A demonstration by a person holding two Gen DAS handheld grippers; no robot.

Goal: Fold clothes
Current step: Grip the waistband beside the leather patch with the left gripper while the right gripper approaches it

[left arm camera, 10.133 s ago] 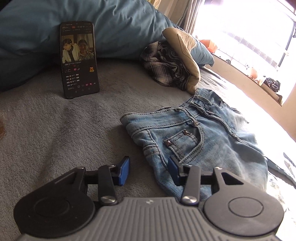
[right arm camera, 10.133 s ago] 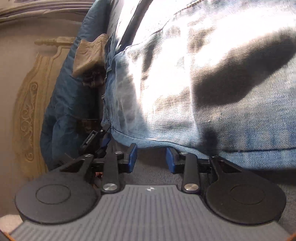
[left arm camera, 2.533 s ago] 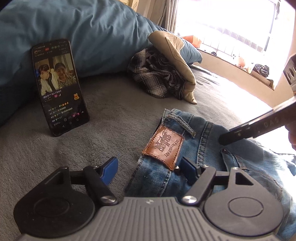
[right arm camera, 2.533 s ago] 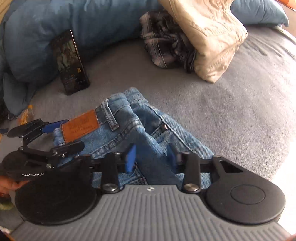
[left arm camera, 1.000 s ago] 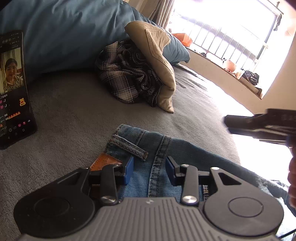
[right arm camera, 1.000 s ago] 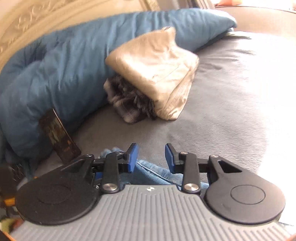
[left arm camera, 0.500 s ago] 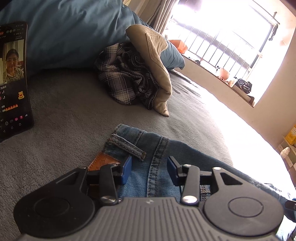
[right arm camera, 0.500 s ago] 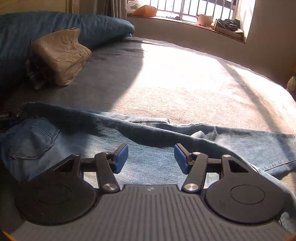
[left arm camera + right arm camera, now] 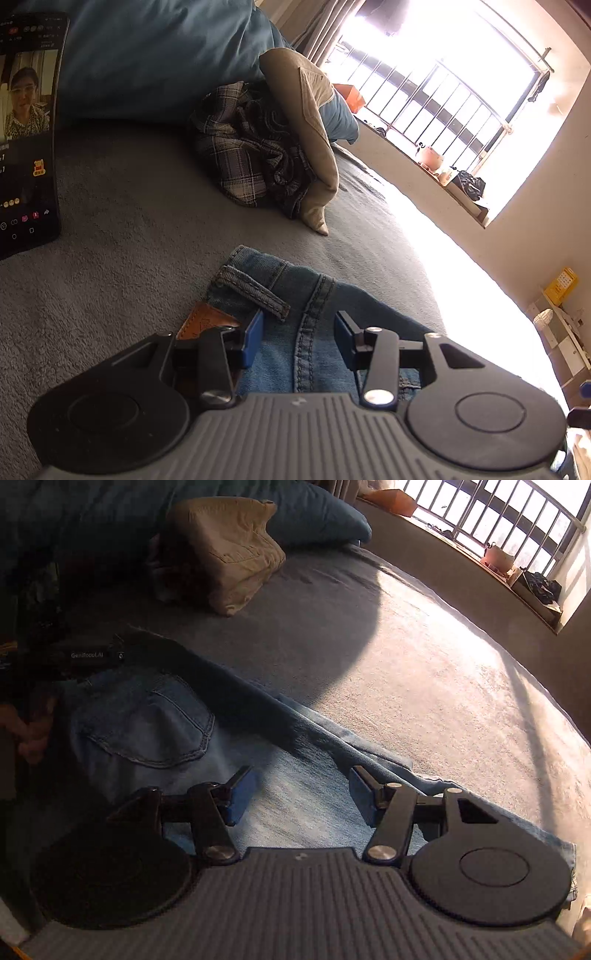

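Observation:
Blue jeans [image 9: 306,291] lie flat on the grey bedspread [image 9: 129,229], waistband toward the pillows. My left gripper [image 9: 299,341] sits over the back waistband, its blue pads apart on either side of the centre seam, beside the brown leather patch [image 9: 205,319] and a belt loop [image 9: 251,291]. In the right wrist view the jeans [image 9: 147,723] show a back pocket and a leg running right. My right gripper [image 9: 299,794] stands open above that leg with nothing pinched. The left gripper's body [image 9: 92,653] and a hand [image 9: 29,731] show at the far left.
A phone [image 9: 26,129] leans against the blue duvet [image 9: 147,55]. A crumpled plaid shirt [image 9: 243,162] and folded beige trousers [image 9: 314,122] lie near the pillows. A barred window with a cluttered sill [image 9: 436,162] is at the right. Sunlit bedspread [image 9: 424,657] stretches beyond the jeans.
My right gripper has swung from facing the pillows to over the jeans leg, and its jaws have widened. It has left the left wrist view. The left gripper has barely moved.

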